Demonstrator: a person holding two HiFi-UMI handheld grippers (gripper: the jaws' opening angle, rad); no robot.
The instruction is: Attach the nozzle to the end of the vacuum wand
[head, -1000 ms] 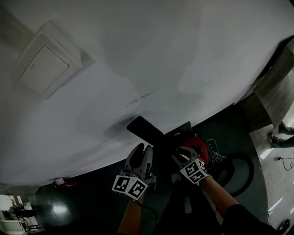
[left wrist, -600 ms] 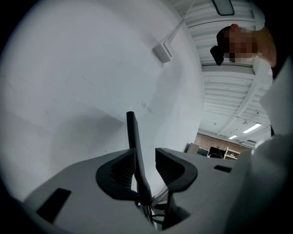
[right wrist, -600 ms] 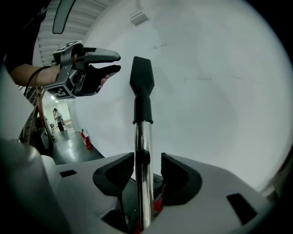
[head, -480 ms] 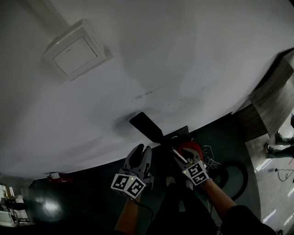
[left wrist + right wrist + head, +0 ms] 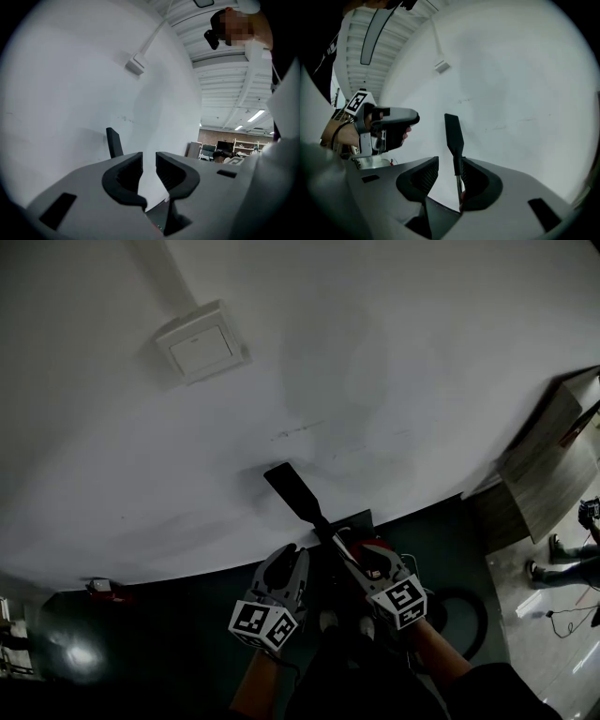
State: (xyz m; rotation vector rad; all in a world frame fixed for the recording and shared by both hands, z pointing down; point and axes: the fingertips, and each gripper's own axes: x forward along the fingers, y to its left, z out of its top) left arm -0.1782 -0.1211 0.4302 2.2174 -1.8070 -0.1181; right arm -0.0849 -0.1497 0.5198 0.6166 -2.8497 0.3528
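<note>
The only markings I can see are the black-and-white square patterns on the two marker cubes, one on the left gripper [image 5: 292, 551] and one on the right gripper [image 5: 361, 554]; they carry no letters, and nothing else here has print big enough to read. The flat black nozzle [image 5: 292, 491] sits on the far end of the thin metal wand [image 5: 345, 549], raised in front of the white wall [image 5: 394, 381] and pointing up and to the left. On the wall, up to the left of the nozzle, is a white switch box [image 5: 202, 345] with a conduit running up from it. In the right gripper view the jaws stand apart; the wand runs up along the inner face of the right-hand jaw while the other jaw stays clear of it. The red vacuum body [image 5: 380, 547] shows just under that gripper. The left gripper is just to the left of the wand, not touching it; its jaws are closing, a narrow gap shows between them, and nothing is in it. A black hose [image 5: 473, 615] loops on the dark floor near the right.
</note>
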